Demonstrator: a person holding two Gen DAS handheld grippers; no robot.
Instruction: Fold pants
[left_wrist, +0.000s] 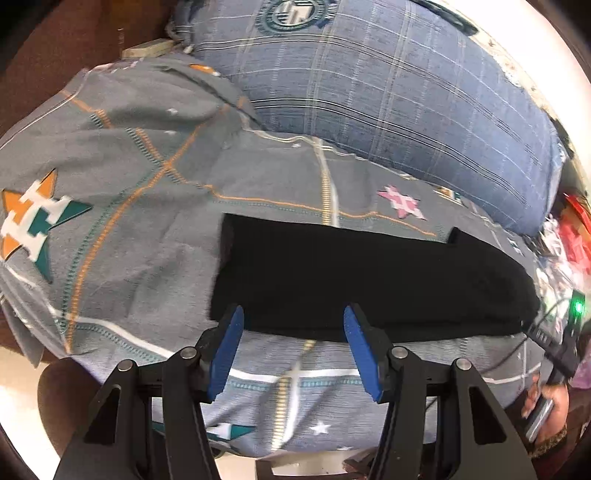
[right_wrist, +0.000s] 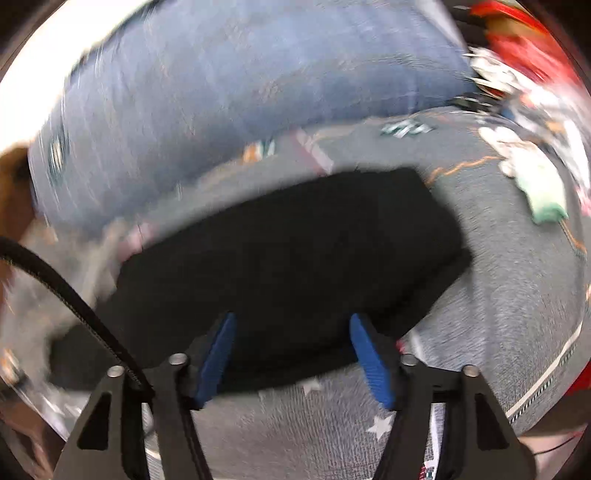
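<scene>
Black pants (left_wrist: 362, 280) lie flat in a long folded band on a grey patterned bedsheet (left_wrist: 129, 236). My left gripper (left_wrist: 293, 314) is open, its blue pads just above the band's near edge, holding nothing. In the right wrist view, which is motion-blurred, the pants (right_wrist: 295, 258) fill the middle. My right gripper (right_wrist: 293, 321) is open over their near edge and empty. The other hand-held gripper (left_wrist: 565, 343) with a green light shows at the right edge of the left wrist view.
A large blue plaid pillow (left_wrist: 388, 96) lies beyond the pants. Red and white clutter (left_wrist: 569, 236) sits at the right end of the bed. A pale green cloth item (right_wrist: 543, 199) lies on the sheet at right. A black cable (right_wrist: 74, 295) crosses the left.
</scene>
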